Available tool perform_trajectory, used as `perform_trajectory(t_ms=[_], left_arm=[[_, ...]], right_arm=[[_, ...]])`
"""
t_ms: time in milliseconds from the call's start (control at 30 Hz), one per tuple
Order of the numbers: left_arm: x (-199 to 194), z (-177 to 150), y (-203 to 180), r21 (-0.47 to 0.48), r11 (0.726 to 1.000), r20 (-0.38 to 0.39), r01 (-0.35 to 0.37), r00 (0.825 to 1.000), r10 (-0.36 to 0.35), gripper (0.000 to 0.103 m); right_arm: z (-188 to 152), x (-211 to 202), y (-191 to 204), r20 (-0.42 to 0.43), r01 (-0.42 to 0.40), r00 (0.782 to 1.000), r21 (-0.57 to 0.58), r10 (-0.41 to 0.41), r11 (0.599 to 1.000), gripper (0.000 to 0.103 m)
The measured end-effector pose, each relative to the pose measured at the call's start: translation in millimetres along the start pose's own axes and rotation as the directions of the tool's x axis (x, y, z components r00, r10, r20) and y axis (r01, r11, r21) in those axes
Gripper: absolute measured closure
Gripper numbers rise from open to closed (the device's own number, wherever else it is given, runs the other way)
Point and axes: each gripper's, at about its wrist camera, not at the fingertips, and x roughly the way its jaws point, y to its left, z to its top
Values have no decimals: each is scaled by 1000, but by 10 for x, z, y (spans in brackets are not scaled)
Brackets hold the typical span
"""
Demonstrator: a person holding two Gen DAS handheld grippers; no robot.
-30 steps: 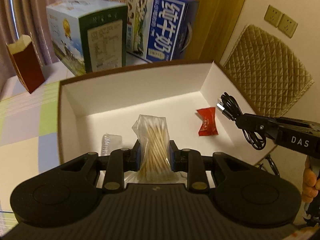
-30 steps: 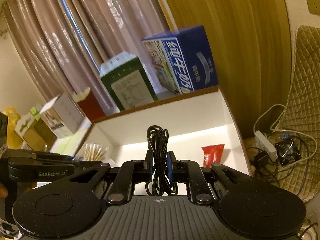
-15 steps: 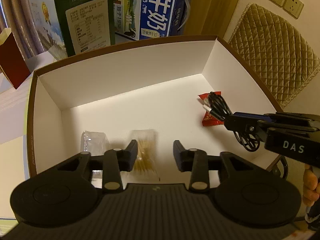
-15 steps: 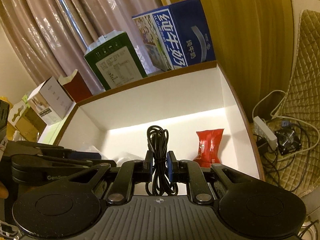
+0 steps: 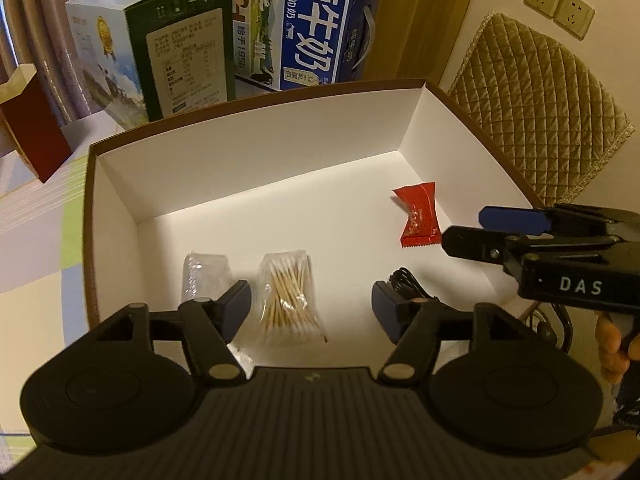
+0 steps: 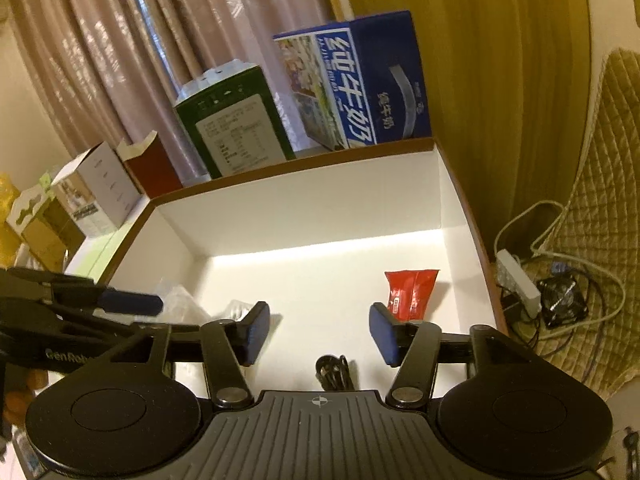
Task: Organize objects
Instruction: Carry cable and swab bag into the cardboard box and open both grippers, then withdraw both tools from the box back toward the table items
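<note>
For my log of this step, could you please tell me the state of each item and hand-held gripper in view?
Left hand-held gripper: open, empty.
Right hand-held gripper: open, empty.
Swab bag: lying flat in box.
Cable: coiled, lying in box.
Red packet: sealed, lying in box.
Clear packet: lying in box.
Box: open, lidless.

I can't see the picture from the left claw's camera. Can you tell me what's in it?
The open left claw hovers over a white box holding a bag of cotton swabs, a clear packet, a red candy wrapper and a black cable. The right claw, also open, reaches in from the right.
</note>
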Motion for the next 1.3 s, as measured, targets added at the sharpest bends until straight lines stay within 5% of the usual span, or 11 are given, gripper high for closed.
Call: perform_trajectory(t_ms=[167,433,1000,1300], left_arm=[[-152,-53,44,-13,1000,8,-2,1000,2,28],[-419,-119,93,-48,999,30,-4,1000,6,17],[-1156,-521,132,-101,994,110,38,994,-27,11],[-1470,-962,354,-175,985,116,7,993,14,11]], right_arm=[[-32,-122,73,-7,2,1000,-22,-2,1000,25],[-53,-336,219,21,26,999,-41,-25,999,9],[-247,-798,595,68,-1,998,-16,2,1000,8],[-476,-941,858,46,-40,998,-18,41,999,8]])
